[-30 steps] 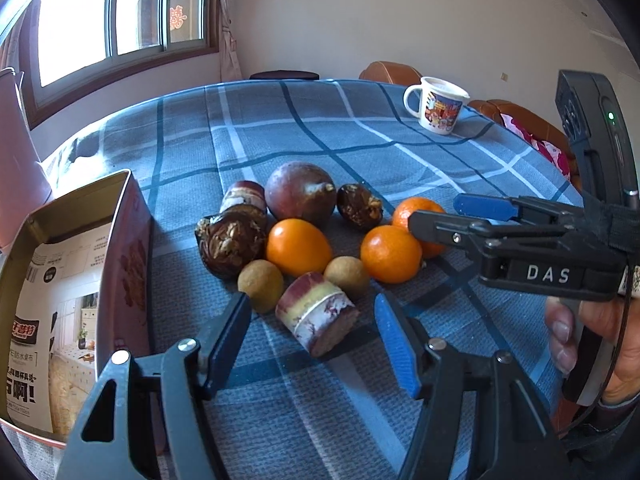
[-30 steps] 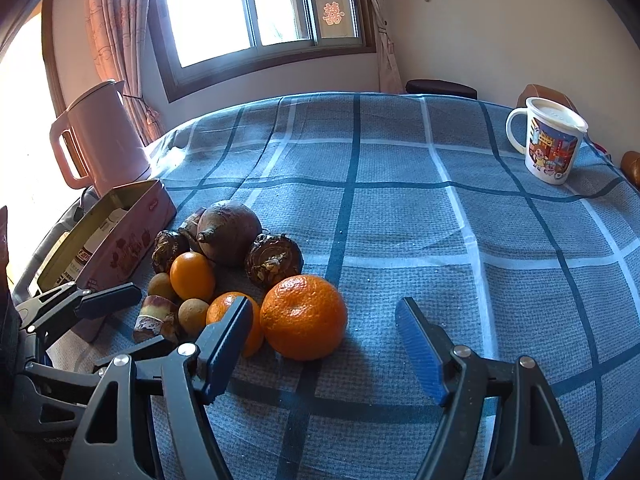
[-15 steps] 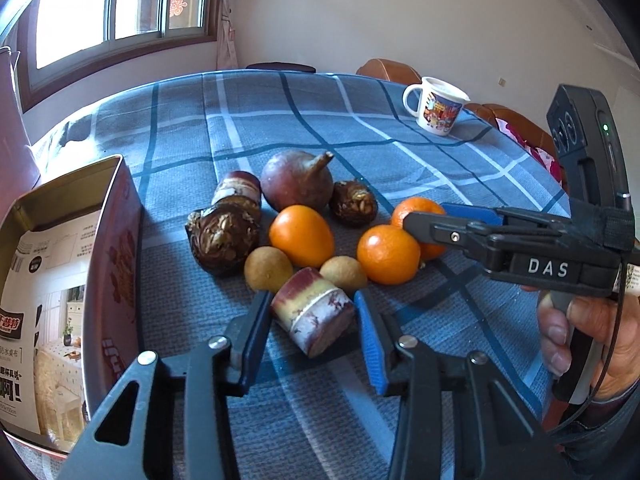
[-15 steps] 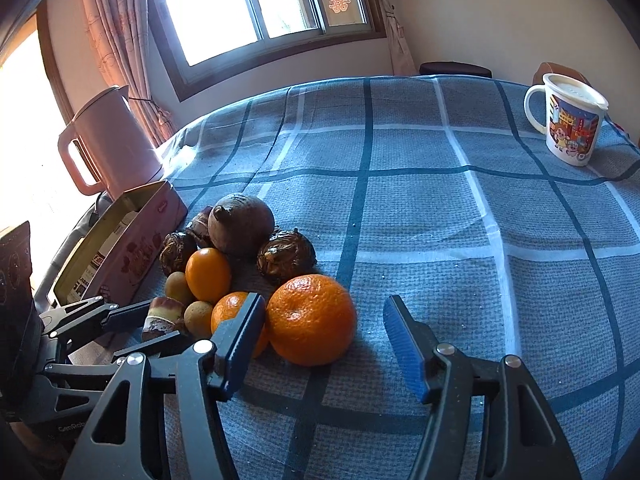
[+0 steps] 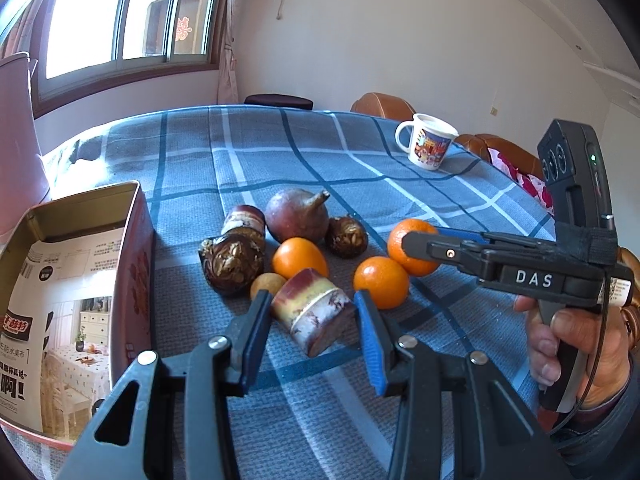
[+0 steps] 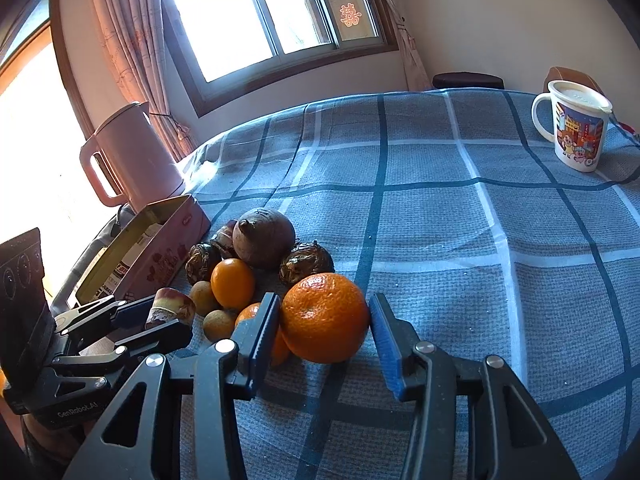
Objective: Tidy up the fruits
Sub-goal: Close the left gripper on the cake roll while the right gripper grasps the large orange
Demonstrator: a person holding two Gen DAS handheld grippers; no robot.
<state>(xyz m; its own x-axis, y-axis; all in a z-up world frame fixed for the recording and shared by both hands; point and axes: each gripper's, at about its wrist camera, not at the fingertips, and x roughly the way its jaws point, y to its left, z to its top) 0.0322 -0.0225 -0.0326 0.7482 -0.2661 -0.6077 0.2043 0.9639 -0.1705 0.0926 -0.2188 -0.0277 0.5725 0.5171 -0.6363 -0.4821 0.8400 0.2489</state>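
Now both claws snug: cane chunk point(image 5: 314, 312), orange point(image 6: 324, 322).

Two hand-held grippers, black frames, blue finger pads.
Left hand-held gripper point(image 5: 312, 334): silver screws at the joints. Right hand-held gripper point(image 6: 324, 330): same build; its side reads "DAS", a green light glows on its black camera box, a thin black cable hangs below; dark sleeve at the wrist.
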